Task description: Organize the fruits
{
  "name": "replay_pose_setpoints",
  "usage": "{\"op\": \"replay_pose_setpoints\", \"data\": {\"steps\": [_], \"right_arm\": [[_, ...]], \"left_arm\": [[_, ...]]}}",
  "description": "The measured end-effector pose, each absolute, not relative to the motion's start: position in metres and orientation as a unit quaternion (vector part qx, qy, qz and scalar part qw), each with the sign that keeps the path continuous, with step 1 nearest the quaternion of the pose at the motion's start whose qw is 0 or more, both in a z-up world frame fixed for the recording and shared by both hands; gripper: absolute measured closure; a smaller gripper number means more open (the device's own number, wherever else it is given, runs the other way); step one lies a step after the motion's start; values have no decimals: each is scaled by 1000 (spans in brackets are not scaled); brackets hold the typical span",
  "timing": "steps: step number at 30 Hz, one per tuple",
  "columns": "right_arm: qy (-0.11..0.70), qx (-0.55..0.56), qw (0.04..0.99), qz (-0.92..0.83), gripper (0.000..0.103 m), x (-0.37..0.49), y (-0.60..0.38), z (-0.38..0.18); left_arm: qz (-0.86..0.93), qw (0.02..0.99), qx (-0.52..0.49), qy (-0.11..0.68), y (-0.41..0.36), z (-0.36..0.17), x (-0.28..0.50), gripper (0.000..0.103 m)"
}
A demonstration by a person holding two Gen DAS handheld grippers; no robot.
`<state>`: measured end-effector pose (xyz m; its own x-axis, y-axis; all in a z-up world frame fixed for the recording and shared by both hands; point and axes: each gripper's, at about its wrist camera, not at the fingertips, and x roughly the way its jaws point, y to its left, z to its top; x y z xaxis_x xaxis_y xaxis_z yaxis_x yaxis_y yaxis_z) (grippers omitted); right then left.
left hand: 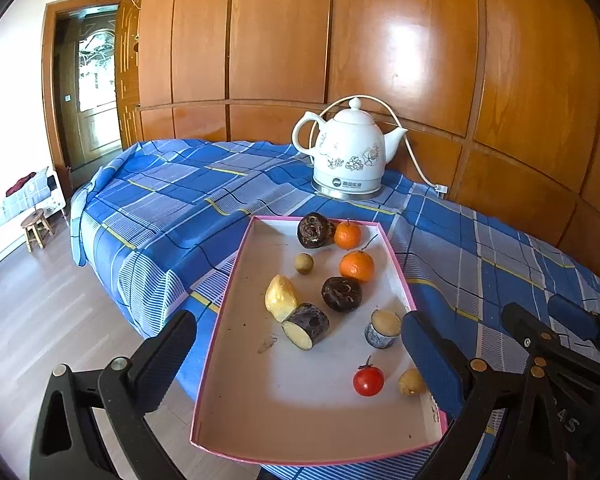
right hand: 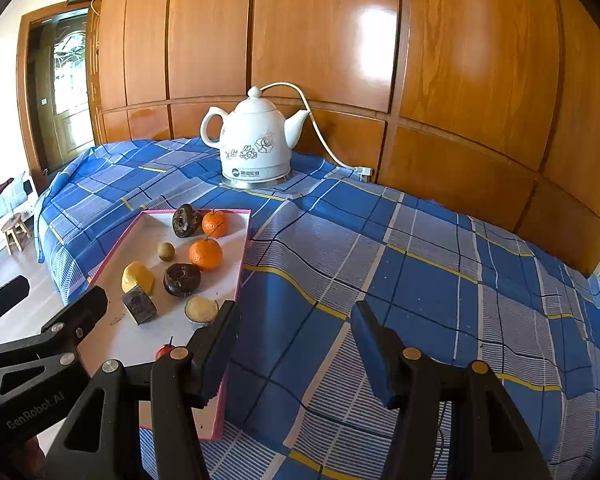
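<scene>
A pink-rimmed white tray [left hand: 236,280] lies on the blue plaid cloth and holds several fruits: two oranges [left hand: 356,266], two dark round fruits [left hand: 341,294], a yellow piece [left hand: 281,298], a cut dark-skinned piece [left hand: 306,326], a small cup with a fruit [left hand: 385,328], a cherry tomato [left hand: 368,380] and small brownish fruits [left hand: 303,263]. My left gripper [left hand: 300,364] is open and empty, hovering over the tray's near end. My right gripper [right hand: 296,344] is open and empty over the cloth, right of the tray [right hand: 242,264]. The oranges [right hand: 206,254] show there too.
A white ceramic kettle [left hand: 348,152] with a cord stands at the back of the table against the wooden panel wall [left hand: 420,60]. The table's left edge drops to a wooden floor with a small stool [left hand: 36,224]. Bare cloth [right hand: 440,280] lies right of the tray.
</scene>
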<state>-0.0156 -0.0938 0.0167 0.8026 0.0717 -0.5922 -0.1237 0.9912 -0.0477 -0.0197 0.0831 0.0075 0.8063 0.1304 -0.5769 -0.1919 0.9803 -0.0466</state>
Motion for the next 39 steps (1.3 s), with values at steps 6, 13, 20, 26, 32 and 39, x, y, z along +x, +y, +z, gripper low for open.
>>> {"op": "replay_pose_setpoints", "data": {"steps": [6,13,20,26,32,39], "right_arm": [[311,-42,948,56,45,-16,-93,17],[309,-45,948,61,45,-17,-90,18],[314,-44,946,66,45,-15,-89,15],[320,-41,944,68,45,-11,-90,12],[324,-39,943,70,45,-9,-90,9],[330,-34,941,74,45,-6,-93,6]], "left_arm": [[89,951,-50,293,83,9,-22,0],[91,951,-48,292,82,10,-23,0],[92,950,-49,295,83,10,-23,0],[90,948,-49,300,83,8,-20,0],[89,947,-49,306,83,6,-17,0],[88,948,-37,304,79,5,-16,1]]}}
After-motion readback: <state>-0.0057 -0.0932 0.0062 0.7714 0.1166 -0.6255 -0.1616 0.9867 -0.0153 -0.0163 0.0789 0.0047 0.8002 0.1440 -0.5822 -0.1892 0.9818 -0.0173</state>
